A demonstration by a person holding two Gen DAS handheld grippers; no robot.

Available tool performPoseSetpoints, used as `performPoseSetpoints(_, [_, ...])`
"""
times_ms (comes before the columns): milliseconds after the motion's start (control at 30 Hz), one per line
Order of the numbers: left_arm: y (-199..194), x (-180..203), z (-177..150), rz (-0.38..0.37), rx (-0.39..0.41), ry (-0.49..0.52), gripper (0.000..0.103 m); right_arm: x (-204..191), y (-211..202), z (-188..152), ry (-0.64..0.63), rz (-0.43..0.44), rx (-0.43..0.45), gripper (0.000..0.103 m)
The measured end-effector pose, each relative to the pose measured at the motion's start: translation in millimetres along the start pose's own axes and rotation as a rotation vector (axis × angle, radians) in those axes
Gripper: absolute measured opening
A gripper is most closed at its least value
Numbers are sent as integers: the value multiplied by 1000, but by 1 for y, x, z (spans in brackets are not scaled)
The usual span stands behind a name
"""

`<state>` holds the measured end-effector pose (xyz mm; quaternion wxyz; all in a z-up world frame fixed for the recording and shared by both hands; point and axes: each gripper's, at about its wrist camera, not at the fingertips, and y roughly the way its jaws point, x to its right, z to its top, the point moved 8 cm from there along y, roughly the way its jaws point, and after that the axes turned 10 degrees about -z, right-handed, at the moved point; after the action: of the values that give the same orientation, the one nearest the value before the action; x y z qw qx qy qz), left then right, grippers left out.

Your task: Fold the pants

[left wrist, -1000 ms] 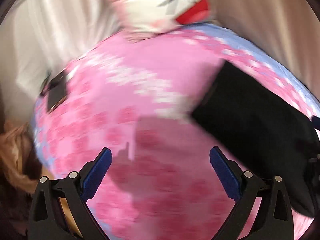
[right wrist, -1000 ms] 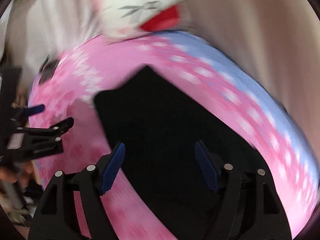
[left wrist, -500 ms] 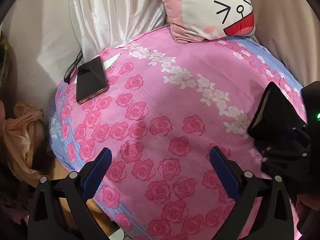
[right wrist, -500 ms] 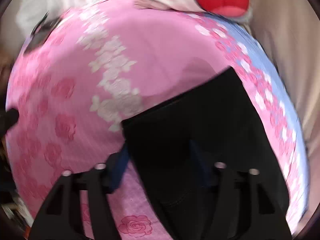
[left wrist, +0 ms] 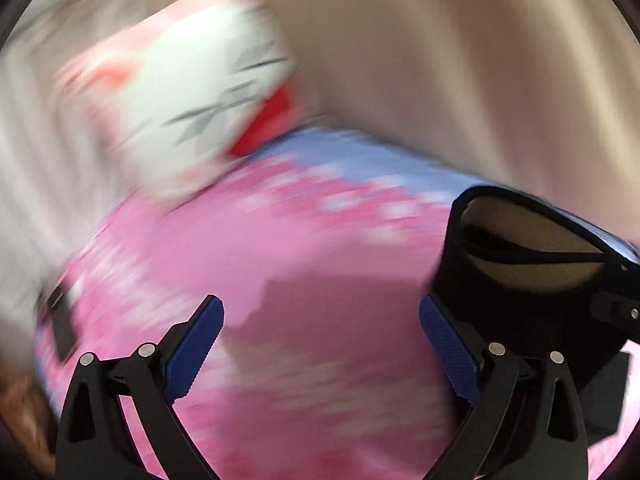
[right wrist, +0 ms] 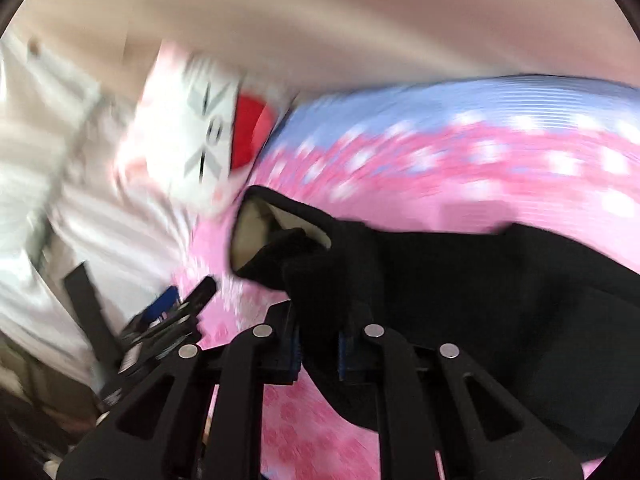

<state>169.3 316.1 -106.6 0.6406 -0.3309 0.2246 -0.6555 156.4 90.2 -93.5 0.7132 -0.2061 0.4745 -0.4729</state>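
Black pants (right wrist: 460, 280) lie on the pink rose-print bedspread (right wrist: 480, 184). One end is raised, its opening showing a pale lining (right wrist: 248, 232). My right gripper (right wrist: 319, 346) has its jaws closing, with a fold of the black cloth pinched between the blue pads. In the left wrist view the raised pants (left wrist: 520, 312) hang at the right, just beyond the right fingertip. My left gripper (left wrist: 320, 320) is wide open over the bedspread (left wrist: 300, 240) with nothing between its fingers. The left gripper (right wrist: 172, 312) also shows at the lower left of the right wrist view.
A white pillow with a cartoon face (left wrist: 192, 92) rests at the head of the bed against a beige wall. A dark phone (left wrist: 62, 328) lies near the bed's left edge, beside white curtain fabric (right wrist: 100, 208). Both views are motion-blurred.
The right gripper's jaws have closed on the pants' edge, and it has rolled and lifted that end. The left gripper, still open, has swung up toward the pants.
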Motion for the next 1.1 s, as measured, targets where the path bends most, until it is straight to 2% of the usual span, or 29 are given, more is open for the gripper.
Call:
performPoseSetpoints(33, [5,34,5,-41,1,40,97,23,-21,0,33,-16,32,11])
performPoseSetpoints(100, [18,127,6,-155,-19,144,97,86,-68,-10,123,-66,94,11])
performPoseSetpoints(200, [32,239,-17,-264,-63,295,97,171,-106,-37,269,-141,144,11])
performPoseSetpoints(267, [43,300,-45,-292,-105,397,97,225,-115,-64,372,-172,143,12])
performPoseSetpoints(333, [55,347,-80,-282,-151,497,97,270,-104,-98,455,-192,86,12])
performPoseSetpoints(367, [61,361,-94,-271,-178,526,97,291,-93,-116,502,-176,50,12])
performPoseSetpoints(467, [68,386,-131,-258,-251,578,97,310,-73,-144,555,-101,31,13])
performPoseSetpoints(567, [65,390,-143,-234,-255,608,97,305,-66,-146,567,-47,34,18])
performPoseSetpoints(667, [59,383,-138,-236,-253,585,97,305,-74,-142,525,-65,19,28])
performPoseSetpoints(700, [56,378,-134,-232,-245,565,97,303,-79,-140,502,-78,20,39])
performPoseSetpoints(733, [51,373,-132,-230,-237,546,97,301,-85,-137,475,-89,28,56])
performPoseSetpoints(767, [48,369,-128,-232,-233,526,97,299,-91,-132,441,-123,43,65])
performPoseSetpoints(800, [42,360,-123,-236,-228,501,97,297,-96,-128,413,-167,62,83])
performPoseSetpoints(833, [39,353,-120,-233,-225,484,97,293,-97,-120,369,-187,78,84])
performPoseSetpoints(967, [33,320,-118,-199,-246,433,97,287,-75,-105,314,-186,17,75])
performPoseSetpoints(1000, [33,311,-119,-185,-253,423,97,285,-69,-103,317,-182,8,63])
performPoseSetpoints(1033, [33,306,-120,-182,-260,416,97,284,-67,-103,319,-190,4,34])
performPoseSetpoints(1067, [33,300,-122,-181,-269,407,97,285,-69,-104,338,-205,1,17])
performPoseSetpoints(1100, [32,297,-122,-181,-265,404,97,286,-75,-106,365,-194,5,12])
